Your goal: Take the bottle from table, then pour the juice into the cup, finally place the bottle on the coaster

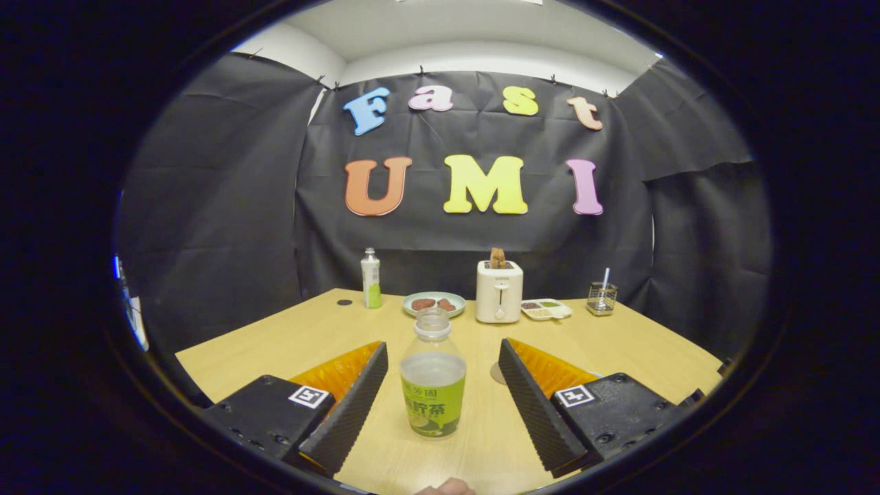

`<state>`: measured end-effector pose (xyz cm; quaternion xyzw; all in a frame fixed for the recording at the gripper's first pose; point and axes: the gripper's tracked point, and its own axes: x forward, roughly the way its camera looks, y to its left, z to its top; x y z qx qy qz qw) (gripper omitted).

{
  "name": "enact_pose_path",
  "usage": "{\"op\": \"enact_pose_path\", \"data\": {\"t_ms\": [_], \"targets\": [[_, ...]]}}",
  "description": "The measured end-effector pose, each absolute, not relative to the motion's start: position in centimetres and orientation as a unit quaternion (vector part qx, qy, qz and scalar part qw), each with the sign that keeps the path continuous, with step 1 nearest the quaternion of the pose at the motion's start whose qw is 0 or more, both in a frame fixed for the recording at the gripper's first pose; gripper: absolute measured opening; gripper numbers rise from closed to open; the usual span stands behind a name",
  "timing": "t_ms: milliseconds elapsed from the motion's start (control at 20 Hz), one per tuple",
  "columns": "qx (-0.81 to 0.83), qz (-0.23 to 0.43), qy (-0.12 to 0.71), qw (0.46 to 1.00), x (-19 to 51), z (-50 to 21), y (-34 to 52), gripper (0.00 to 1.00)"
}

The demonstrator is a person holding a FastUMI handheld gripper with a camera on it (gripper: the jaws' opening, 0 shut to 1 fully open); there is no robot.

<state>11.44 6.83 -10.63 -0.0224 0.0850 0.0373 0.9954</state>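
Between the spread fingers of the gripper [440, 385], touching neither: clear uncapped plastic bottle with green label [433, 385], upright on the pale wooden table [619, 344]. Beyond the bottle: white toaster [499, 292] (something brown in its slot), round green plate [434, 303], second capped bottle [371, 278].

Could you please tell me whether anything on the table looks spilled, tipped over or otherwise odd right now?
Nothing looks spilled or tipped. The uncapped bottle stands upright between the open gripper fingers, untouched by either. The second bottle, plate and toaster sit tidily beyond them.
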Motion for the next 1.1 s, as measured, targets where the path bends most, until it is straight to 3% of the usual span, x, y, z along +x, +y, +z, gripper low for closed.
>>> {"op": "enact_pose_path", "data": {"t_ms": [900, 1100], "targets": [[-0.022, 0.004, 0.108, 0.994, 16.9, -17.4, 8.0, 1.0], [-0.02, -0.013, 0.113, 0.993, 16.7, -17.5, 7.8, 0.81]]}}
